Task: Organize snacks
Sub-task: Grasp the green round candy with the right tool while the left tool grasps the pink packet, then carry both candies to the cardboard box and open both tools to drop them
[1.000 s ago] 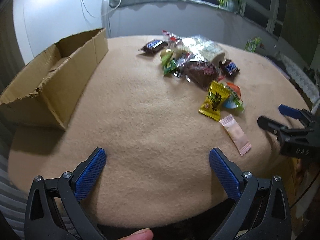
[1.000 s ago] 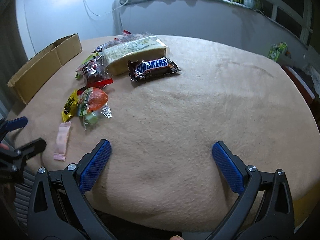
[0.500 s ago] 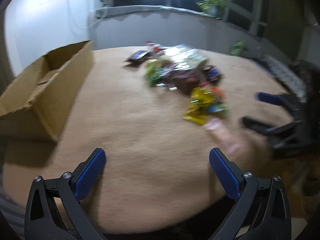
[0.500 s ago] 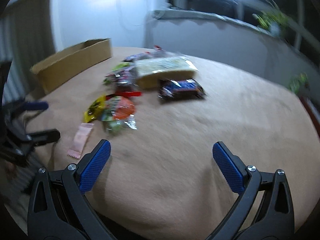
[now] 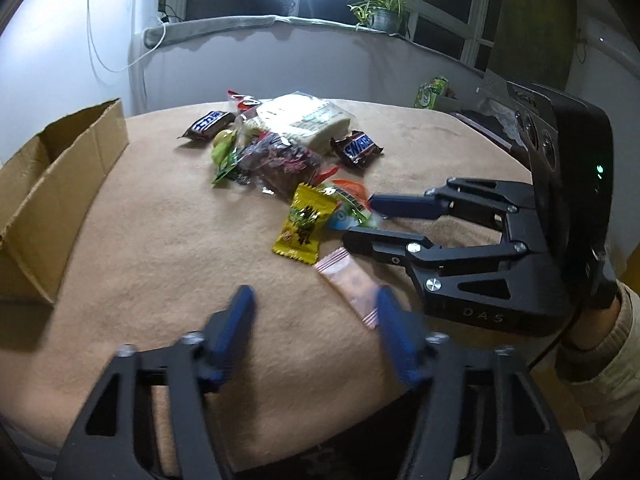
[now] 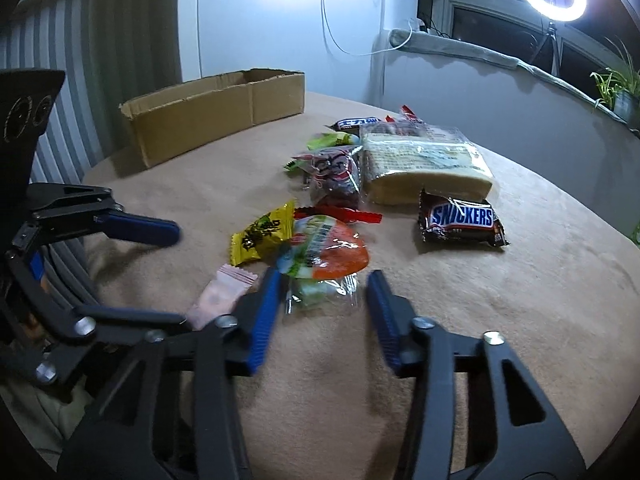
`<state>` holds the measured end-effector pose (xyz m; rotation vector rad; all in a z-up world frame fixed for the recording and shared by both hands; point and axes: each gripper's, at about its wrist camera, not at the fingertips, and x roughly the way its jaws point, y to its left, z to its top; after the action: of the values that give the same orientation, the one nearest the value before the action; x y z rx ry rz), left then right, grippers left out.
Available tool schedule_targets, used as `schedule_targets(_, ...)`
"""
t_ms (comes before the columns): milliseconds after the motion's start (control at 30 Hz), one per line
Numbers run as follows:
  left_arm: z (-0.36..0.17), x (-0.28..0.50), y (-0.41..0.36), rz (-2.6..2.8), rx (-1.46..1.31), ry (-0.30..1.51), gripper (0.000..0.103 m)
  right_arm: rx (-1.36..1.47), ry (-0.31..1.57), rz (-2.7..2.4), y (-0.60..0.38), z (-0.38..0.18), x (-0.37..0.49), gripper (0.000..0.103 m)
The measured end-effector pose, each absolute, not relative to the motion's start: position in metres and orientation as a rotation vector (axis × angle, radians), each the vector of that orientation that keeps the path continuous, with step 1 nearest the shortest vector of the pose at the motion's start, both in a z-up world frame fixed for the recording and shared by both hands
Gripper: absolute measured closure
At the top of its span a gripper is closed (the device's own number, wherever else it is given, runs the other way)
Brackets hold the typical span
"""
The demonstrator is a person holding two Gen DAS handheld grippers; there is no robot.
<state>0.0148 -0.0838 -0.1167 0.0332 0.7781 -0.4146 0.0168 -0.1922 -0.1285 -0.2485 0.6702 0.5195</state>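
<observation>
Just ahead of the right gripper [image 6: 324, 300], jaws apart and holding nothing, lies the crinkled orange-and-green clear-wrapped snack [image 6: 324, 254], its long axis running across the gap. The left gripper [image 5: 314, 320], also parted and empty, has the flat pink sachet [image 5: 352, 282] just ahead-right. Farther ahead-left sits the open brown cardboard box [image 6: 216, 110]; I cannot see its contents.

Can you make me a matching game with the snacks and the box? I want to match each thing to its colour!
Things:
1. Snickers bar
2. cardboard box
3. long thin sachet
4. square packet with dark print

Colours:
A. yellow
B. pale pink
C. dark brown with a blue name
D. plain tan

Pairs: 1-C, 2-D, 3-B, 4-A
</observation>
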Motion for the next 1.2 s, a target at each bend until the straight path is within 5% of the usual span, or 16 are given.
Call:
schedule_targets(133,-0.117,0.015,-0.097,-0.426,0.063,0.778,0.06,-0.223,0.67,0.519,-0.2,-0.129,0.014,0.074)
schedule_targets(467,-0.119,0.019,-0.123,-0.402,0.124,0.783,0.06,-0.133,0.672,0.384,-0.259,-0.124,-0.006,0.074)
schedule_targets(567,-0.118,0.022,-0.122,-0.377,0.125,0.785,0.085,-0.097,0.674,0.358,-0.275,-0.124,-0.009,0.074)
schedule_targets(1200,-0.095,0.012,-0.101,-0.377,0.02,0.726,0.086,0.005,0.621,0.302,-0.295,-0.108,-0.016,0.074)
